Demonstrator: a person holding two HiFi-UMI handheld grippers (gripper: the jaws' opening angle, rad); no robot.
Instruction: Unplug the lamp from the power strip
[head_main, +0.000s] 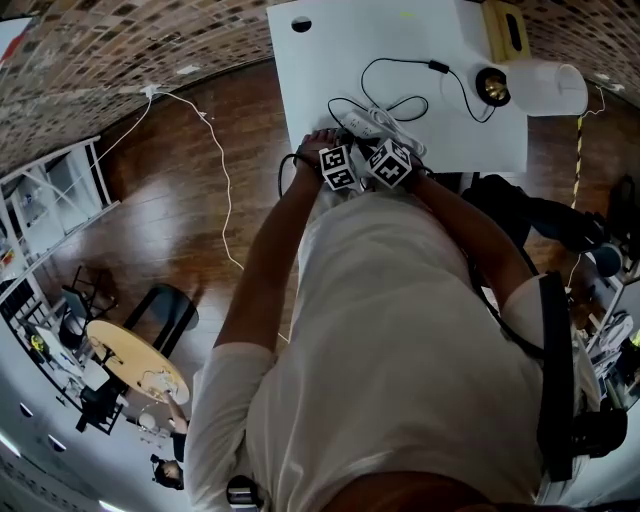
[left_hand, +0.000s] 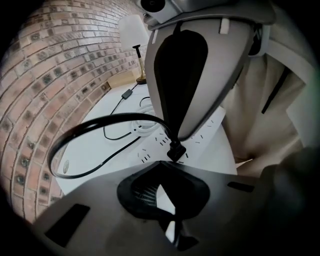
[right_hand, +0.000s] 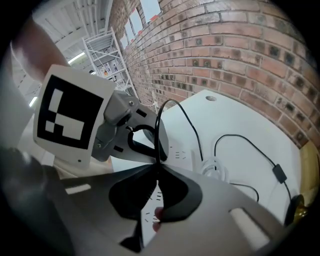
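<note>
The lamp (head_main: 545, 88) lies on its side at the far right of the white table (head_main: 330, 50). Its black cord (left_hand: 80, 135) loops to a black plug (left_hand: 176, 151) seated in the white power strip (left_hand: 150, 150). My right gripper (right_hand: 157, 167) is shut on the cord just above the plug, and the cord (right_hand: 162, 115) rises from its tips. My left gripper (left_hand: 161, 163) is shut with nothing between its jaws, tips at the strip beside the plug. In the head view both marker cubes sit together over the strip (head_main: 362, 124).
A coiled white cable (head_main: 390, 110) lies beside the strip, and the cord's inline switch (head_main: 438, 67) is further back. A yellowish box (head_main: 505, 30) stands by the lamp. A brick wall runs behind the table. A thin white cable (head_main: 222, 170) crosses the wooden floor at left.
</note>
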